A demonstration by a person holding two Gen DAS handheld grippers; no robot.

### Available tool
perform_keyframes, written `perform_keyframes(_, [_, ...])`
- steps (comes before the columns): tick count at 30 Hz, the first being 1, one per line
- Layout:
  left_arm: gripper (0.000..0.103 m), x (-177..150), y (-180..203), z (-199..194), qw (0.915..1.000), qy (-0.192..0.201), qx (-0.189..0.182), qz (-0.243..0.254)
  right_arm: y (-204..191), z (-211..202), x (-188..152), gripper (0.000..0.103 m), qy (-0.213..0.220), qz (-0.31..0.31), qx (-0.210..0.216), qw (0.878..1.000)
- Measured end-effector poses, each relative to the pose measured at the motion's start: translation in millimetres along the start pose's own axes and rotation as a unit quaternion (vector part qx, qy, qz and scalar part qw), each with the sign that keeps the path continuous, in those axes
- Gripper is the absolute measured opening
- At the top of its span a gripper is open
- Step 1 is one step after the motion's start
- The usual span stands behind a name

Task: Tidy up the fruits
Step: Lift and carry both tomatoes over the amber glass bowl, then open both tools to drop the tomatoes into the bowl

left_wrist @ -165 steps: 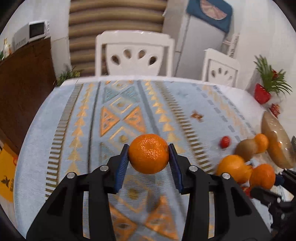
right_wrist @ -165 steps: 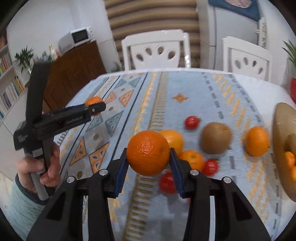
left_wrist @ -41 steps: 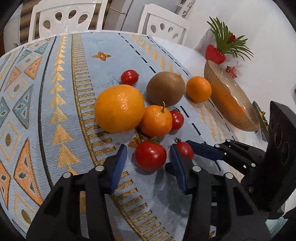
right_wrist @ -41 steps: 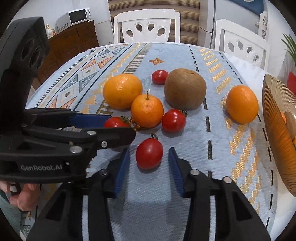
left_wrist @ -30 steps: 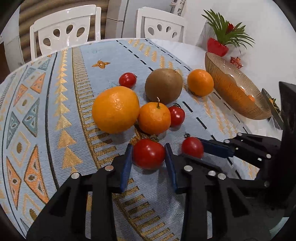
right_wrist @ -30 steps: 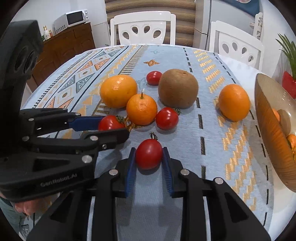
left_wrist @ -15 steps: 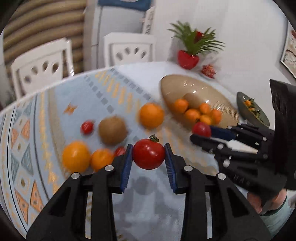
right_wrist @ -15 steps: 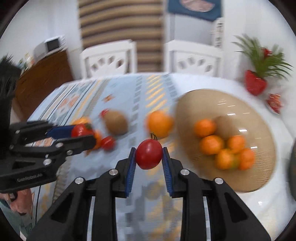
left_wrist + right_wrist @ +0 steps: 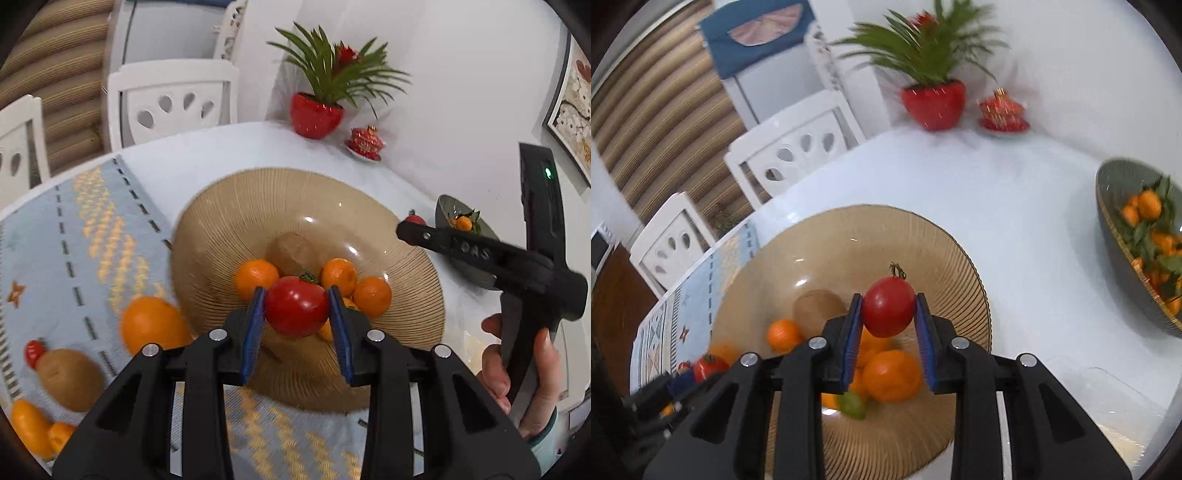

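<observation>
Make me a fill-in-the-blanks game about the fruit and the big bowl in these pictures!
1. The left gripper has its jaws shut on a round red ____.
2. The wide ribbed amber glass bowl holds small orange mandarins and one brown ____.
3. The green spiky plant by the wall stands in a shiny ____ pot.
4. The right gripper hangs over the amber bowl with a red tomato between its ____.

Missing words: tomato; kiwi; red; jaws
</observation>
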State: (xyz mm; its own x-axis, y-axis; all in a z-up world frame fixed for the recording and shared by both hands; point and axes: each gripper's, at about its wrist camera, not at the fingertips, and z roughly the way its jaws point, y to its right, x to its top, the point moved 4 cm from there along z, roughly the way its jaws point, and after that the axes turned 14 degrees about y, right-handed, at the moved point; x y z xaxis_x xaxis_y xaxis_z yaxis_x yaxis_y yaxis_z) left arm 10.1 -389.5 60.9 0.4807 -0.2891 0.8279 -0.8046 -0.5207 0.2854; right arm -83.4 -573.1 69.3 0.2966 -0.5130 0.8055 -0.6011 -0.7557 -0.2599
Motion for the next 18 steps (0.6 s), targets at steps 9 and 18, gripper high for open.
perform_keyframes(9, [0.074, -4.2, -7.2, 9.7, 0.9994, 0.014, 0.026, -0.017, 5.9, 5.1, -6.4, 0.051, 0.007, -0.006, -0.022, 1.0])
perform_keyframes(18, [0.08, 9.3, -34.9, -51.4, 0.9961, 0.052, 0.035, -0.063, -17.2, -19.8, -23.2, 0.057, 0.006, -0.014, 0.024, 1.0])
